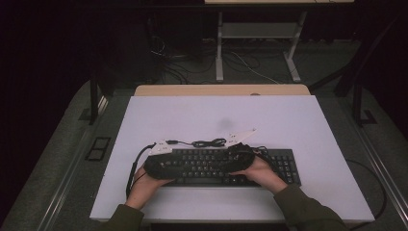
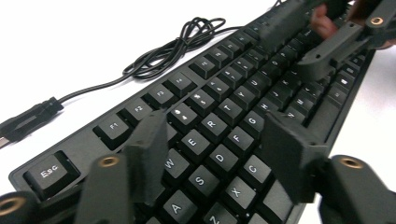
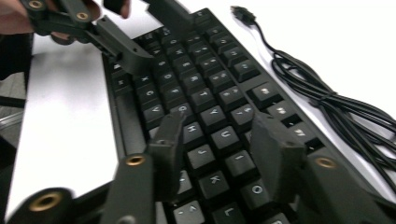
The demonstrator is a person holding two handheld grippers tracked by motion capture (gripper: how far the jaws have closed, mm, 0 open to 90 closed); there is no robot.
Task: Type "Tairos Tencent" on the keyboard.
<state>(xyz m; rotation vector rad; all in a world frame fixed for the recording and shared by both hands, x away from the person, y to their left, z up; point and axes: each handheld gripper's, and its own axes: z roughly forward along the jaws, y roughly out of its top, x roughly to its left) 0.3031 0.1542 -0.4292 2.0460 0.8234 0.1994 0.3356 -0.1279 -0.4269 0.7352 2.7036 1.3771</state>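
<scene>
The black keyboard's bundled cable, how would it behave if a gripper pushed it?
The thin black bundled cable looks floppy: its loops would probably spread, not slide as one. Its plug end lies loose on the white table, so it would likely trail along.

Two handheld black grippers, olive sleeves behind them

The left gripper (image 2: 215,154) has chunky matte-black jaws with blocky, squared pads and brass-coloured rivets at the linkage joints; the right gripper (image 3: 219,154) is built the same. Seen from above, each carries a pale three-cornered plate with small dark markings, and a black cable trails off the left one. The person wears dull olive-green long sleeves (image 1: 308,211).
</scene>
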